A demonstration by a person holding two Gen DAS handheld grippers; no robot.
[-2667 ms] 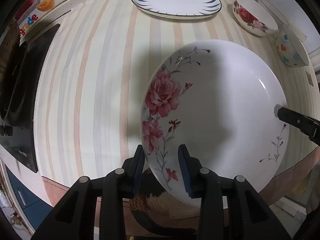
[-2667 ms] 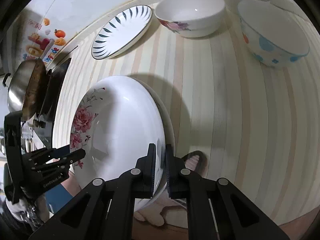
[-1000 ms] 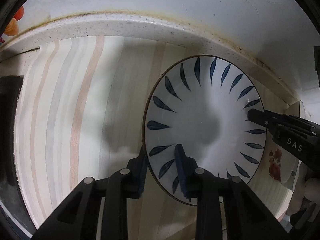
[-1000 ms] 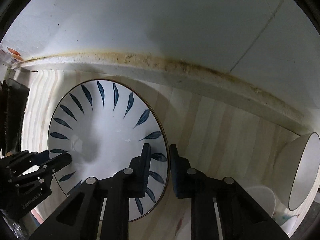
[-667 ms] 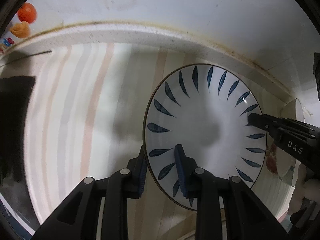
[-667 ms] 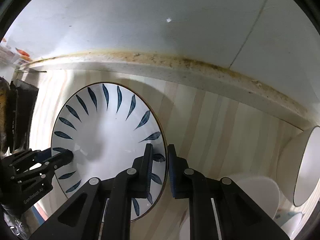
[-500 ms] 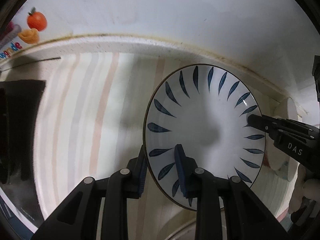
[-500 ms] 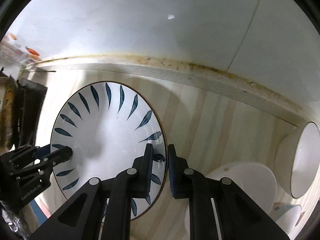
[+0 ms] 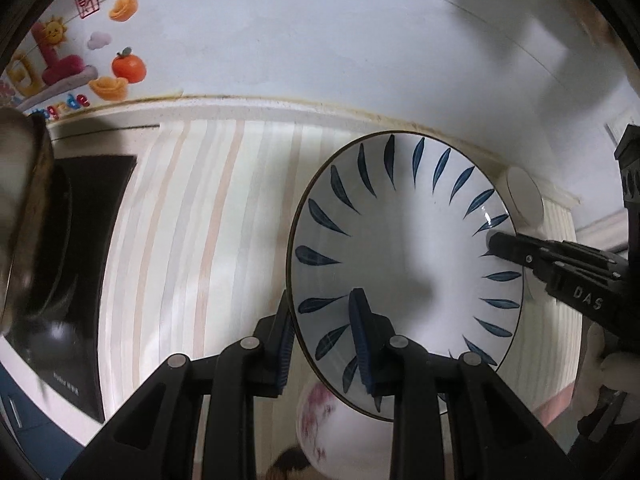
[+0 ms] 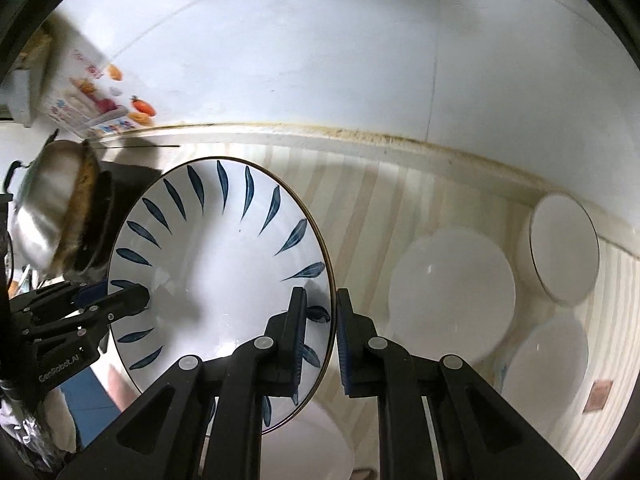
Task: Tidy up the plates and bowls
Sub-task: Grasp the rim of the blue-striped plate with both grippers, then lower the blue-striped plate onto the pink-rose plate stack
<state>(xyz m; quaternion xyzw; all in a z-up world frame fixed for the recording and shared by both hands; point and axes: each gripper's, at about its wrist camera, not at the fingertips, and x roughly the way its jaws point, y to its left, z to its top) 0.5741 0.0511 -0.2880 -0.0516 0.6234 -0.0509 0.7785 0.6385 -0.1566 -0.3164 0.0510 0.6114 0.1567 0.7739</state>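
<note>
A white plate with dark blue leaf marks (image 9: pixel 404 264) is held in the air over the striped counter by both grippers. My left gripper (image 9: pixel 322 344) is shut on its left rim. My right gripper (image 10: pixel 320 336) is shut on its right rim, and the plate fills the left of the right wrist view (image 10: pixel 216 276). The rose-patterned plate (image 9: pixel 324 436) lies on the counter below the held plate, mostly hidden by it.
Three white bowls stand at the right: a large one (image 10: pixel 452 296), one against the wall (image 10: pixel 560 248), one nearer (image 10: pixel 544 364). A black stove (image 9: pixel 80 272) with a metal pot (image 10: pixel 52 220) is at the left. The white wall runs close behind the counter.
Both grippers have lifted the blue-leaf plate off the counter and drawn it back from the wall. The rose plate now shows beneath it.
</note>
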